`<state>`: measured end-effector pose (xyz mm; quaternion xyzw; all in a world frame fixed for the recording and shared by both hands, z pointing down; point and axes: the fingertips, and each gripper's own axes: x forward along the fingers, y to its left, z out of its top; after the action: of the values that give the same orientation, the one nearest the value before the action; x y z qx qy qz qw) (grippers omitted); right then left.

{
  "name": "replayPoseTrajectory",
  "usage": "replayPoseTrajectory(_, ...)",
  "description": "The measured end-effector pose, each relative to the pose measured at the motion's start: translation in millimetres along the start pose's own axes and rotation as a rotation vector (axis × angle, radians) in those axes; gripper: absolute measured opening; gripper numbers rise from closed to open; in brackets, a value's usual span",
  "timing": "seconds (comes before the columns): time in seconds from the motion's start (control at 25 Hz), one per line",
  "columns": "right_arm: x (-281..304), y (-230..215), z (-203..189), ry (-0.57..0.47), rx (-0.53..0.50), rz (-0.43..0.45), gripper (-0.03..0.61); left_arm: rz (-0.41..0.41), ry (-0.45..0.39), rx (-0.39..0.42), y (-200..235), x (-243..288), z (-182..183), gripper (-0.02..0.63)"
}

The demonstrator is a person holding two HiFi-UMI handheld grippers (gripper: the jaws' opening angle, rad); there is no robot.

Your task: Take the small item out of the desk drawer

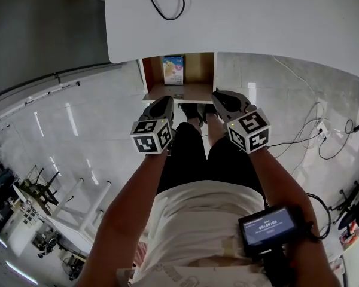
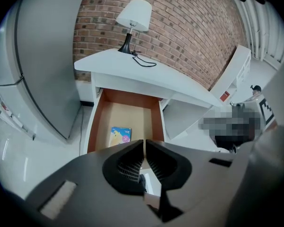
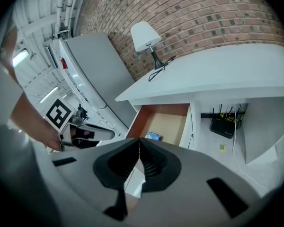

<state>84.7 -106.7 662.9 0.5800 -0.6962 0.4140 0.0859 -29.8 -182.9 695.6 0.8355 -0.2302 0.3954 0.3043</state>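
Note:
The desk drawer point(image 1: 180, 90) stands pulled open under the white desk top point(image 1: 257, 17), showing a brown inside. A small blue and yellow packet point(image 1: 173, 69) lies flat in it; the packet point(image 2: 120, 135) also shows in the left gripper view, and the packet point(image 3: 154, 136) in the right gripper view. My left gripper point(image 1: 166, 100) hovers at the drawer's near edge, left of centre, jaws shut on nothing. My right gripper point(image 1: 216, 95) hovers at the near right corner, also shut and empty. Both point down towards the drawer. Neither touches the packet.
A white lamp point(image 2: 132, 20) and a black cable loop point(image 1: 166, 2) sit on the desk top. A grey cabinet point(image 2: 42, 70) stands left of the desk. A black router point(image 3: 224, 125) and loose wires point(image 1: 314, 133) lie on the floor under the desk's right side. My legs are below the grippers.

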Motion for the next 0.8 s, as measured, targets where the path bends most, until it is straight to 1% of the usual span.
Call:
replayPoseTrajectory(0.2, 3, -7, -9, 0.003, 0.019, 0.001, 0.006, 0.029, 0.017, -0.004, 6, 15, -3, 0.024)
replayPoseTrajectory(0.32, 5, -11, -13, 0.009, 0.027, 0.005, 0.006, 0.039, 0.029, -0.013, 8, 23, -5, 0.085)
replayPoseTrajectory(0.48, 11, -12, -17, 0.016, 0.043, 0.02, 0.006, 0.051, 0.054, -0.005, 14, 34, -7, 0.119)
replayPoseTrajectory(0.64, 13, -12, -20, 0.021, 0.052, 0.026, 0.006, 0.057, 0.087, 0.046, 14, 45, -9, 0.172)
replayPoseTrajectory(0.72, 13, -12, -21, 0.022, 0.057, 0.027, 0.006, 0.061, 0.096, 0.046, 16, 50, -9, 0.206)
replayPoseTrajectory(0.8, 14, -11, -21, 0.023, 0.062, 0.028, 0.006, 0.066, 0.098, 0.036, 20, 55, -6, 0.223)
